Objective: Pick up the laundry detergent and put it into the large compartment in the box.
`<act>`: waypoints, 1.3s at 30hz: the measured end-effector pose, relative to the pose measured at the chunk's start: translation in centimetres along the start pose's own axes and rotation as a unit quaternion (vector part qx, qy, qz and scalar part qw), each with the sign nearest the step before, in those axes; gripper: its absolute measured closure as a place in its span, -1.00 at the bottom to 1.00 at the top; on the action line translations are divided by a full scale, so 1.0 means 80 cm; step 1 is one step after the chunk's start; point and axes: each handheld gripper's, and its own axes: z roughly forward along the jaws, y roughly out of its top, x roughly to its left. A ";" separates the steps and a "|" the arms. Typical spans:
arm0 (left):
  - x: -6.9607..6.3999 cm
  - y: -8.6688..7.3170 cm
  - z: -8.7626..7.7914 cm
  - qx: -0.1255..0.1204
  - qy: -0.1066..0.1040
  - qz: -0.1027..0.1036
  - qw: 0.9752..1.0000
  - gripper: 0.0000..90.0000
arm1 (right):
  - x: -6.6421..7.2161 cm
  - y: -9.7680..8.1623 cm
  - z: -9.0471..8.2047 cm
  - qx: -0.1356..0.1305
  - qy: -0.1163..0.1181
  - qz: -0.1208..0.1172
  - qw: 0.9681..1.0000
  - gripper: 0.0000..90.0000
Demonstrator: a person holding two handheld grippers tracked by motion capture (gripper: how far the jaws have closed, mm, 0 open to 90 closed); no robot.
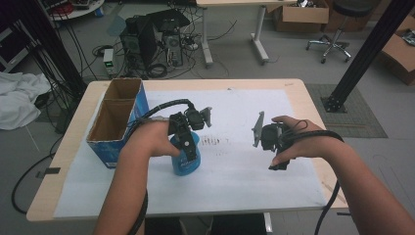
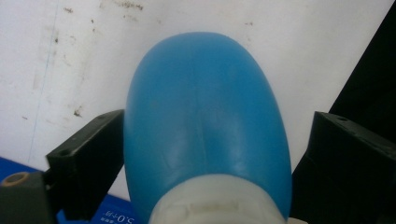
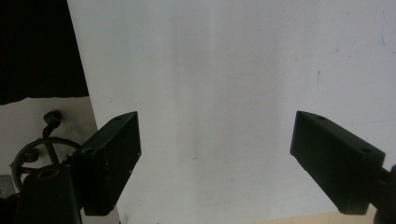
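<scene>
Left gripper [image 1: 188,142] jaws straddle blue bottle [image 2: 205,126], grip unconfirmed; right gripper [image 3: 215,158] spread, empty. Cardboard box [image 1: 117,117] compartments empty.

Hidden and cut-off parts around your two grippers

Your left hand [image 1: 147,139] and left gripper [image 1: 185,139] cover the upper part of the blue bottle [image 1: 186,160] in the high view; in the left gripper view the bottle's [image 2: 205,126] white neck is cut by the bottom edge, and you cannot tell whether the jaws touch it. The print on its label is too small to read.
</scene>
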 end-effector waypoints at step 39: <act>-0.001 -0.002 0.003 -0.002 0.028 -0.034 0.999 -0.34 | -0.003 0.002 0.008 0.003 -0.002 0.001 1.000 -0.63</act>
